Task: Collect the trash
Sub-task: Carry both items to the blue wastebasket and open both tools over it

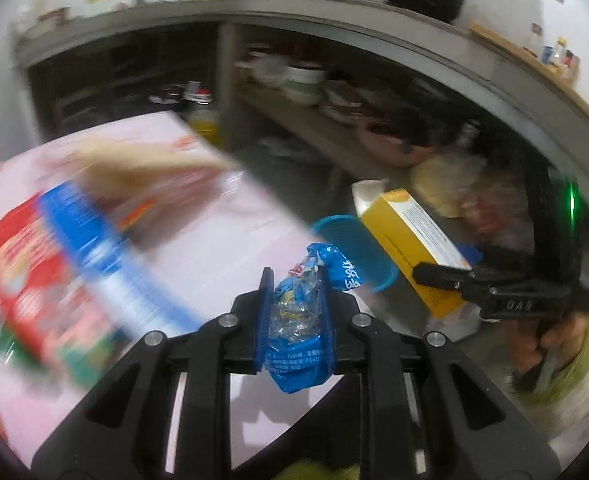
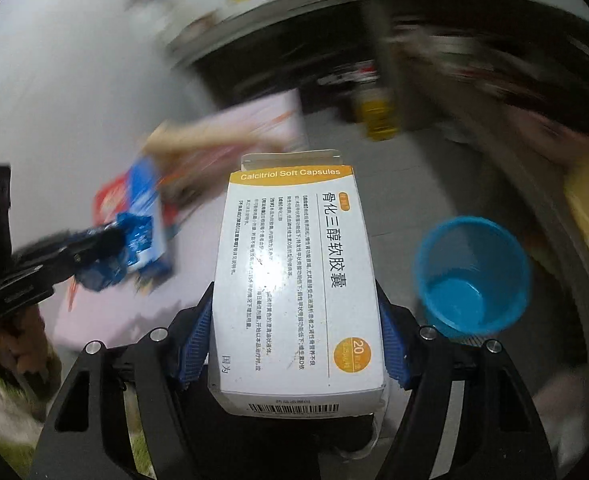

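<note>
The left gripper point(image 1: 296, 316) clenched one blue wrapper point(image 1: 294, 332); the right gripper point(image 2: 294, 344) clamped one Calcitriol box point(image 2: 294, 280), beside one blue bin point(image 2: 472, 276).

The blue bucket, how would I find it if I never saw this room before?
Look at the grey floor in front of the kitchen shelves, just past the corner of the pink table. The blue bucket stands there upright, open and empty, to the right of the medicine box held in the right gripper. It is the only round, plain blue thing; the blue wrapper is crumpled and printed.
</note>
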The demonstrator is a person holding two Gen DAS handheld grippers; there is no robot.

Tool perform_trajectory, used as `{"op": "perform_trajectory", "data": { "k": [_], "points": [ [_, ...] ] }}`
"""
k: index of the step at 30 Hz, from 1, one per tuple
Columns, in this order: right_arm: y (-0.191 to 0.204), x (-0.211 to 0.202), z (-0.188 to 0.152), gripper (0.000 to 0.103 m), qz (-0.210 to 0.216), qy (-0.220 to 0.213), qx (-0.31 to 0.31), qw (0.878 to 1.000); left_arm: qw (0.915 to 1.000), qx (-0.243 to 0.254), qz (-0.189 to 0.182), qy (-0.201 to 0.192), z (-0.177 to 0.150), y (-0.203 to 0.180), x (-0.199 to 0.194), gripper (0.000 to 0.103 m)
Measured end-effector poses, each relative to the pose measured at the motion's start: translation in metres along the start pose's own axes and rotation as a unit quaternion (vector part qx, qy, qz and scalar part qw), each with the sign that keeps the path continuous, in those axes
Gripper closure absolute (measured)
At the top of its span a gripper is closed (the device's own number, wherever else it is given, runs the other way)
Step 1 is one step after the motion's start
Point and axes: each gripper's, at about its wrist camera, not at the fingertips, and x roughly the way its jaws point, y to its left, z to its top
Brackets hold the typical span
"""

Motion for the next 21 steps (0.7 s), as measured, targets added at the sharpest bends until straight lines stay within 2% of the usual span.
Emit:
{"op": "perform_trajectory", "data": {
  "k": [3, 4, 6, 9, 11, 13, 16, 17, 18, 19, 21],
  "points": [
    [-0.060, -0.013, -0.009, 0.034, -0.040, -0.022, 0.119, 0.992, 0.9975, 0.003, -0.048, 0.052, 0.045, -0.026, 0.055, 0.083],
    [-0.088, -0.011, -0.016, 0.034, -0.050, -0.019, 0.176, 0.983, 0.9959, 0.003, -0.057, 0.069, 0.053, -0.033, 0.071, 0.083],
    [-0.125, -0.004, -0.029, 0.034, -0.040, -0.020, 0.253, 0.967, 0.9892, 0.002, -0.083, 0.120, 0.074, -0.051, 0.121, 0.083],
    [-0.169, 0.018, -0.050, 0.034, -0.032, -0.014, 0.337, 0.941, 0.9793, 0.010, -0.075, 0.188, 0.087, -0.070, 0.187, 0.083],
    [-0.187, 0.038, -0.059, 0.034, -0.024, -0.006, 0.372, 0.928, 0.9725, 0.027, -0.043, 0.227, 0.091, -0.085, 0.238, 0.083],
    [-0.203, 0.056, -0.063, 0.034, -0.012, -0.007, 0.398, 0.917, 0.9683, 0.032, -0.029, 0.246, 0.092, -0.092, 0.274, 0.083],
    [-0.232, 0.085, -0.063, 0.032, -0.019, -0.012, 0.435, 0.900, 0.9651, 0.037, -0.021, 0.258, 0.096, -0.105, 0.322, 0.080],
    [-0.242, 0.097, -0.062, 0.028, -0.020, -0.020, 0.447, 0.894, 0.9650, 0.037, -0.020, 0.259, 0.095, -0.108, 0.330, 0.076],
    [-0.248, 0.106, -0.058, 0.020, -0.025, -0.023, 0.451, 0.892, 0.9646, 0.041, -0.014, 0.260, 0.097, -0.111, 0.344, 0.064],
    [-0.256, 0.118, -0.055, 0.016, -0.032, -0.023, 0.454, 0.890, 0.9652, 0.043, 0.000, 0.258, 0.098, -0.111, 0.354, 0.059],
    [-0.277, 0.144, -0.049, 0.013, -0.020, -0.027, 0.466, 0.884, 0.9686, 0.041, 0.024, 0.244, 0.105, -0.110, 0.365, 0.048]
  ]
}}
